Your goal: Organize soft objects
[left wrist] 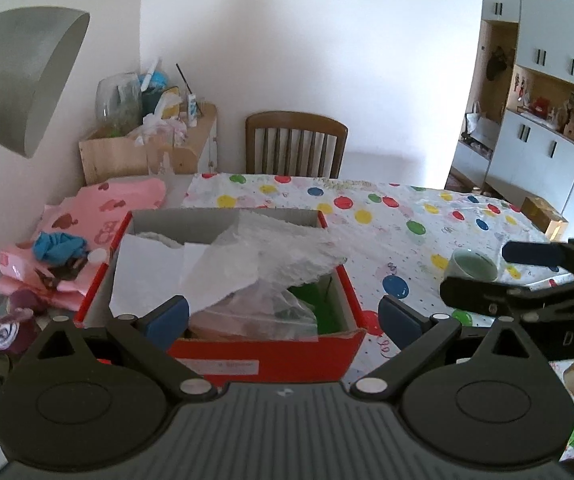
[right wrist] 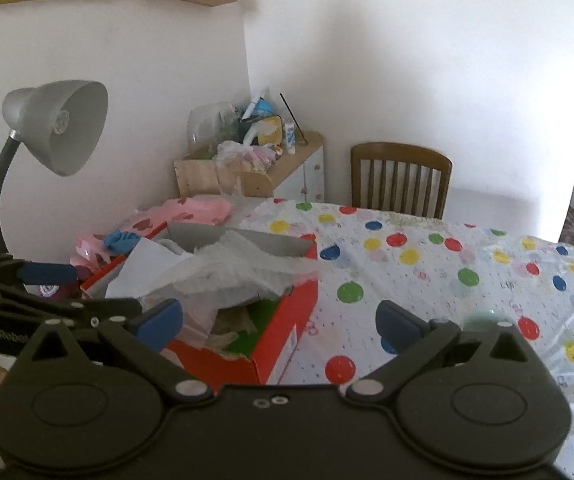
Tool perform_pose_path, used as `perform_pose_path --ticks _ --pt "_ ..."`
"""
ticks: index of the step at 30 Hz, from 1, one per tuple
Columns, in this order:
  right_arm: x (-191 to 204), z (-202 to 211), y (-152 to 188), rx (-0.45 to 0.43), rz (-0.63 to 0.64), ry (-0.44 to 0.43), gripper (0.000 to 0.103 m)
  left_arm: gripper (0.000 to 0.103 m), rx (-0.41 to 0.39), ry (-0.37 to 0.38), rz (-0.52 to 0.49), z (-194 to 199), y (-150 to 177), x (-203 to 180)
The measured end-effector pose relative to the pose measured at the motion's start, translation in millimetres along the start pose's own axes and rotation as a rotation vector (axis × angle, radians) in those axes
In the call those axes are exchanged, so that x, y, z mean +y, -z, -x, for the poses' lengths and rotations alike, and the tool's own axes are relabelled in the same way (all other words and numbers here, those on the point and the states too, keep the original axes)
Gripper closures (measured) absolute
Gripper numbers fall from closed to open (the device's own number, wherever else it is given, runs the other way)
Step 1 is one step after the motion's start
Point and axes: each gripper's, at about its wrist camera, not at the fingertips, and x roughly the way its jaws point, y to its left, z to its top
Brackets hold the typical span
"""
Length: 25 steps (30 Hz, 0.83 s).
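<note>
Here, the left tongs (left wrist: 283,318) are spread wide and pinch nothing, hovering just in front of a red shoebox (left wrist: 263,354) that sits on a surface covered with a polka-dot cloth (left wrist: 399,216). The box lies straight ahead between the two blue pads, its near wall close to them. Inside it are white tissue paper (left wrist: 247,256), a clear plastic bag (left wrist: 271,312) and something green at the right corner. To the left of the box, well outside the tongs, lies a pink printed bag (left wrist: 103,208) with a bundle of blue fabric (left wrist: 59,246) resting on it, and nearer the edge a rolled purple and white sock (left wrist: 7,330). A green cup (left wrist: 473,266) stands on the cloth to the right of the box.

The right tongs (right wrist: 279,322) are likewise spread apart and hold nothing. From this view the shoebox (right wrist: 287,320) sits ahead and to the left, its near right corner between the pads. A grey desk lamp (right wrist: 63,128) stands at far left.
</note>
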Motion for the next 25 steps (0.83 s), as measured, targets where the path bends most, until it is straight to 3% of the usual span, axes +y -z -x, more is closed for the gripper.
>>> perform_pose_path --ticks 25 --pt "-4 9 11 0.038 -0.015 -0.05 0.0 0.001 0.031 -0.041 0.025 12 13 -16"
